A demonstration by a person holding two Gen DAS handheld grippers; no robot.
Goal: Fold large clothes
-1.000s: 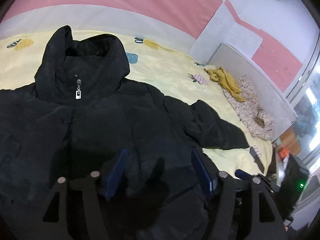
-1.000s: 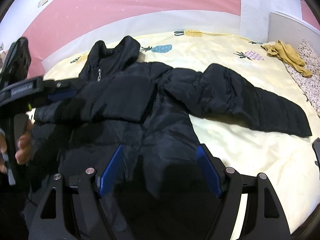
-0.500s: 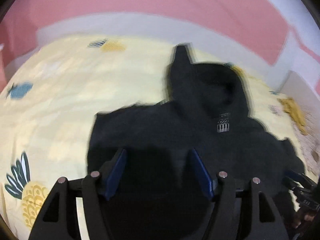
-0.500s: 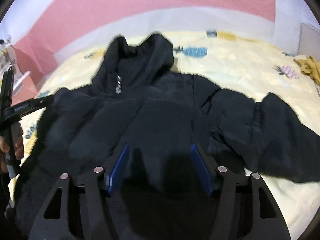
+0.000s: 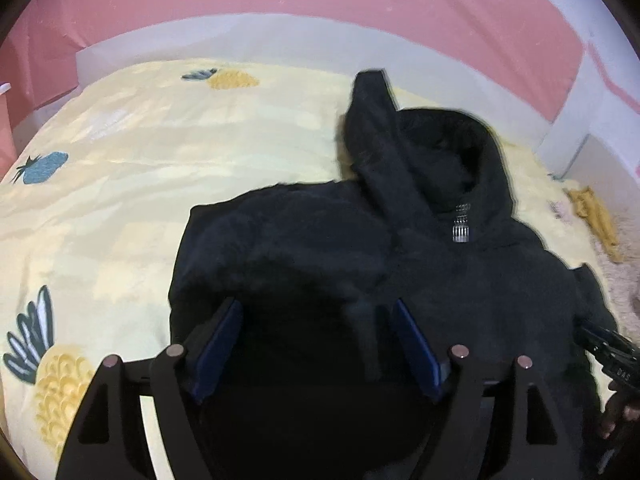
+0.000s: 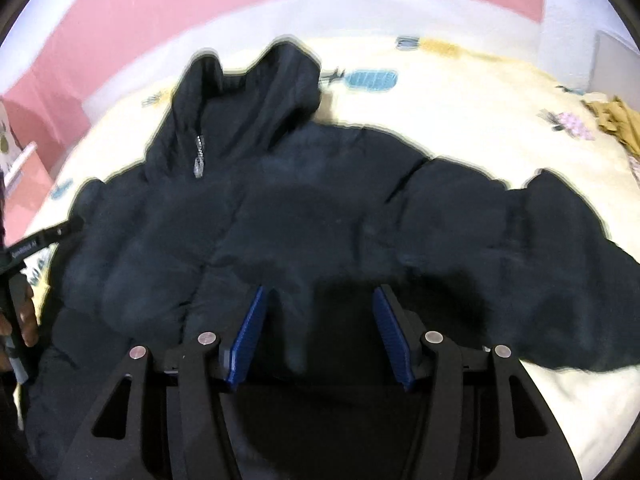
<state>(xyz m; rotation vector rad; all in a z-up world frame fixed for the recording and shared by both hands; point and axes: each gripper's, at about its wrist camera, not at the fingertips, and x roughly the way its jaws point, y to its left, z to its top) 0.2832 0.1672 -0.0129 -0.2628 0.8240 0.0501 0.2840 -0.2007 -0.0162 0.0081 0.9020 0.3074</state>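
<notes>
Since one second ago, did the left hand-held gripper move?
Yes. The left hand-held gripper swung left: the black jacket's hood shifted from left to right in its view, and more yellow bedsheet appears.

Left gripper [image 5: 316, 336] jaws spread apart, right gripper [image 6: 318, 322] likewise, both empty

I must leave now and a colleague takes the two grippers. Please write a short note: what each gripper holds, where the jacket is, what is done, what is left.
Left gripper: open, over the jacket, holding nothing.
Right gripper: open, over the lower front, holding nothing.
The black jacket lies front up on the yellow bed sheet, zipper closed, hood at the top.
Done: one sleeve seems folded onto the body.
Left: the other sleeve lies spread out; fold it in, then the body.
</notes>
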